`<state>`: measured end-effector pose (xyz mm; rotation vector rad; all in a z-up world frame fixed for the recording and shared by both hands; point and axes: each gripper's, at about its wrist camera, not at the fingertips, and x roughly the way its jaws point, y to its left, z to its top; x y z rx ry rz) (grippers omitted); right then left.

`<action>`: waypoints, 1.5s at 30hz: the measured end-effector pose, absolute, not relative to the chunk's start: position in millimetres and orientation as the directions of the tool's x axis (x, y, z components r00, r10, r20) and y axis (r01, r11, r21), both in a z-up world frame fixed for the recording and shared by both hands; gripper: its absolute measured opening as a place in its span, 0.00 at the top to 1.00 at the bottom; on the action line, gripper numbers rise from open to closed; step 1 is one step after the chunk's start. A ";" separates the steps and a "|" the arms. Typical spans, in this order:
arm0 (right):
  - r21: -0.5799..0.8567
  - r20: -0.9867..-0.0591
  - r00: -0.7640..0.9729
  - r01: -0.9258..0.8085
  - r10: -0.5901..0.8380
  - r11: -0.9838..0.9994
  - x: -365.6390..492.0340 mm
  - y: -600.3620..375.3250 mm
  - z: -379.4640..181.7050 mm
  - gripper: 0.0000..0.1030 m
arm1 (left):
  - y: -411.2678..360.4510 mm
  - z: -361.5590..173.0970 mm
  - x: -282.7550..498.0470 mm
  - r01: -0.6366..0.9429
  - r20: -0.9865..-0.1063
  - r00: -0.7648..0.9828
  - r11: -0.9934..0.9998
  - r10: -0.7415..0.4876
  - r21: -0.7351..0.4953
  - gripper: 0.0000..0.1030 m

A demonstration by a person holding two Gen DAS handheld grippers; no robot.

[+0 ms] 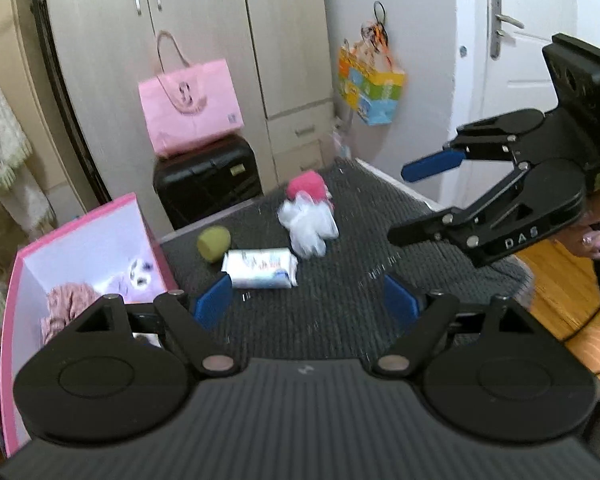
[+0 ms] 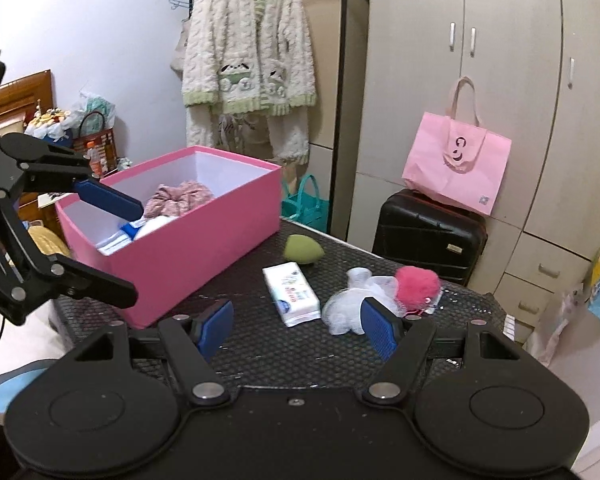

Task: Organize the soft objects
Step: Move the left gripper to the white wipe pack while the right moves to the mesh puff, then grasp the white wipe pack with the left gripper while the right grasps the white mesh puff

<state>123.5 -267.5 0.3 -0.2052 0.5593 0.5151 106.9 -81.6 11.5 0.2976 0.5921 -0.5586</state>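
Observation:
On the dark mat [image 1: 340, 304] lie a white tissue pack [image 1: 260, 268], a green sponge [image 1: 213, 242], a white mesh pouf [image 1: 310, 224] and a pink fluffy ball [image 1: 306, 188]. My left gripper [image 1: 306, 300] hovers open just short of the tissue pack, nothing between its blue pads. At the left stands the pink box [image 1: 80, 232] with a pink cloth [image 1: 68, 300] inside. My right gripper [image 2: 298, 330] is open and empty, facing the tissue pack [image 2: 292, 294] and pouf [image 2: 348, 312]. The sponge [image 2: 302, 249] lies beside the box [image 2: 204, 240], the pink ball [image 2: 416, 284] to the right.
A black suitcase [image 2: 428, 236] with a pink tote bag [image 2: 456, 164] on it stands behind the table, against the wardrobe [image 1: 204, 40]. A fleece jacket [image 2: 248, 52] hangs behind the box. In the right wrist view the left gripper [image 2: 120, 246] reaches in beside the box.

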 end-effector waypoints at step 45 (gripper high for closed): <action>-0.078 -0.589 0.624 -0.676 0.513 0.732 268.8 -284.2 -120.7 0.42 | -138.2 -124.3 259.0 -0.087 -0.645 0.764 0.994 0.019 -0.073 0.21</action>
